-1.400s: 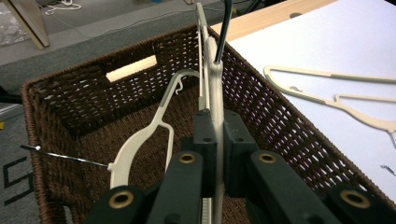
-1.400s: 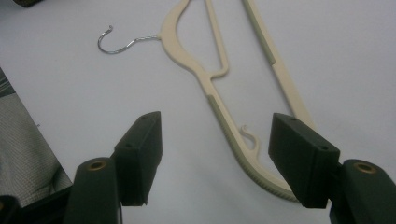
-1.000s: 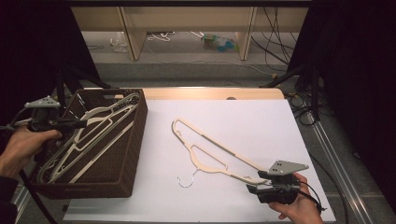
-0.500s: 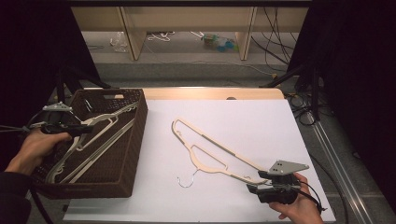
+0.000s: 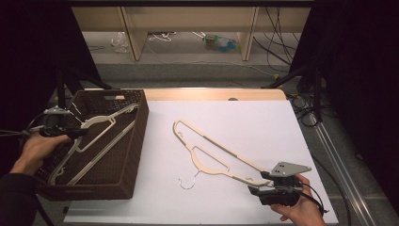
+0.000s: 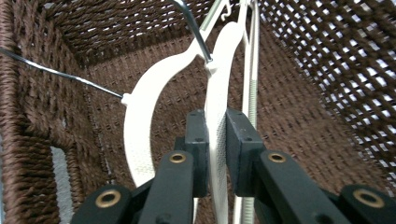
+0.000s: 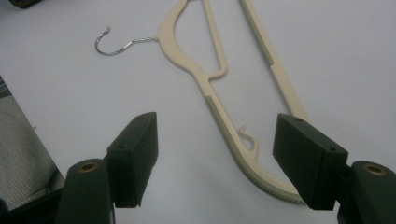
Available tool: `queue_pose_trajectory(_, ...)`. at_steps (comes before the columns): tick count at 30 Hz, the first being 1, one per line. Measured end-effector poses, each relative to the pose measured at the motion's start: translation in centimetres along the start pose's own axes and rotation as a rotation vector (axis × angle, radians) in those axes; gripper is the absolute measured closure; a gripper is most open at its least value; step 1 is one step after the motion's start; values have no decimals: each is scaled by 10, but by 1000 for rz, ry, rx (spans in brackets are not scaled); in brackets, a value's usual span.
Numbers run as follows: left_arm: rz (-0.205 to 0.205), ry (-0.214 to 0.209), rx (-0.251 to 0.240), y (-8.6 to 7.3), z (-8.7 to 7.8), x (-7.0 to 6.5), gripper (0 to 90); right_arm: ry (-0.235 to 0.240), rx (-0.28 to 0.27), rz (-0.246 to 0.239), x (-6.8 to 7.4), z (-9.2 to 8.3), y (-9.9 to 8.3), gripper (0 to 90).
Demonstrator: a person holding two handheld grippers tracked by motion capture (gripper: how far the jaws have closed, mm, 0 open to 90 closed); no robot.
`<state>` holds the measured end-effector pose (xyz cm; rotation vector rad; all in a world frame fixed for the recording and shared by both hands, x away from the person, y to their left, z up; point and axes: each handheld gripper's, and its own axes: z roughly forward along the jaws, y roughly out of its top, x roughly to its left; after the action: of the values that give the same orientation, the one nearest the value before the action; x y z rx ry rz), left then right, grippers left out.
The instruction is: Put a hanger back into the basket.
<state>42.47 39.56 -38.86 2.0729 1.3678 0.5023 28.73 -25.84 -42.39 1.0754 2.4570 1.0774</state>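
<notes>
Two hangers: right gripper (image 7: 215, 158) jaws spread, desk hanger (image 7: 219, 100) curved end between them, long axis running ahead; left gripper (image 6: 215, 140) jaws pinch basket hanger (image 6: 217, 116).

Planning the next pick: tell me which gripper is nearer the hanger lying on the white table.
Right. The right gripper sits open at the hanger's near end, jaws astride its curved tip. The left gripper is far off in the wicker basket, clamped on another hanger.
</notes>
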Motion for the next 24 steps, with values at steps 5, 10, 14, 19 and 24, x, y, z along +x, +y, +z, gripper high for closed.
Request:
queue_pose_trajectory(5, -41, 31, -3, -2, 5, 4, 735, -5, -13, 4, 0, -1, 0, 305)
queue_pose_trajectory(10, -43, 60, 11, -4, 2, 6, 651, -11, -28, -8, -2, 0, 0, 300)
queue_pose_trajectory(14, -97, 95, -7, -4, -6, 6, 514, -12, -21, -3, -1, 0, 0, 300)
queue_pose_trajectory(19, -92, 98, -63, 1, -25, 0, 434, -14, -21, 7, -1, 0, 0, 300)
queue_pose_trajectory(24, -92, 69, -192, 8, -49, -25, 373, -12, -25, -3, -3, 1, -1, 300)
